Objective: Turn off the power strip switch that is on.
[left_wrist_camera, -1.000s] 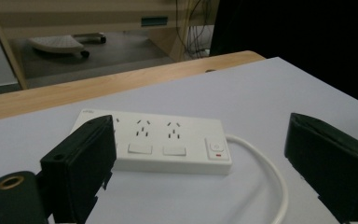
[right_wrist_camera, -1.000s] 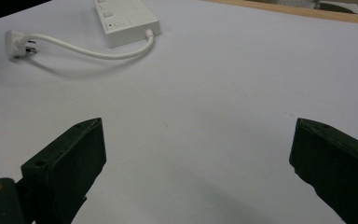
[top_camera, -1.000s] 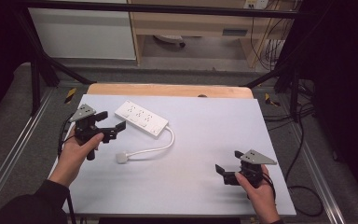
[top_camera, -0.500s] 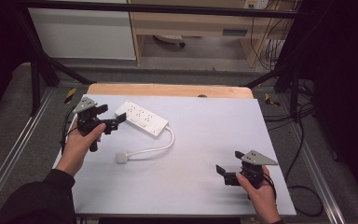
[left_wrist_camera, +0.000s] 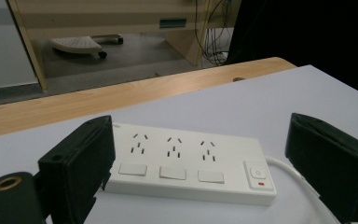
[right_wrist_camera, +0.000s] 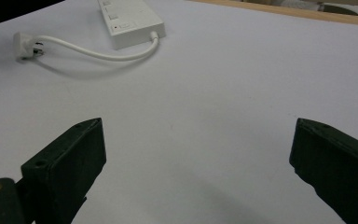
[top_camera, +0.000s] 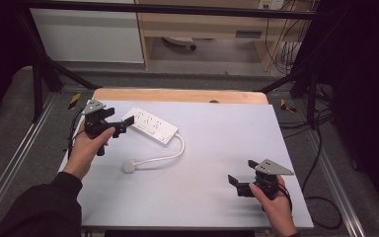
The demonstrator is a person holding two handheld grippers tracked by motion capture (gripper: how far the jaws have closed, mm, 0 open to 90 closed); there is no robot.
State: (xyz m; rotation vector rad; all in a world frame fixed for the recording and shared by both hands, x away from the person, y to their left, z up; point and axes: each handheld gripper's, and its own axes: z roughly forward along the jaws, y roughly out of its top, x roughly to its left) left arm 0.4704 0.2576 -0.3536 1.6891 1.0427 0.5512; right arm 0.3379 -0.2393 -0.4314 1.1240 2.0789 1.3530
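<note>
Two black hand-held grippers are seen above the table, one in each hand. Left gripper (top_camera: 123,124) is held at the near-left end of the white plastic power strip (top_camera: 150,126), jaws spread wide; in its own view the strip (left_wrist_camera: 186,161) lies between the two jaws, untouched by either. Right gripper (top_camera: 243,177) is held low over the near right part of the table, well apart from the strip, with its jaws likewise spread and nothing between them but bare surface.

One power strip is counted, lying diagonally on the far left part of the pale grey table top (top_camera: 227,138). Three socket groups, three white rocker switches and one main switch with a red mark are counted on its face. One white cable (top_camera: 170,155) is seen curving from the strip's right end back toward the person, ending in one white plug (top_camera: 129,166) lying flat.

A bare wooden strip (top_camera: 177,95) is left along the far edge of the table. The strip sits near the left edge, while wide open room is offered across the middle and right.
</note>
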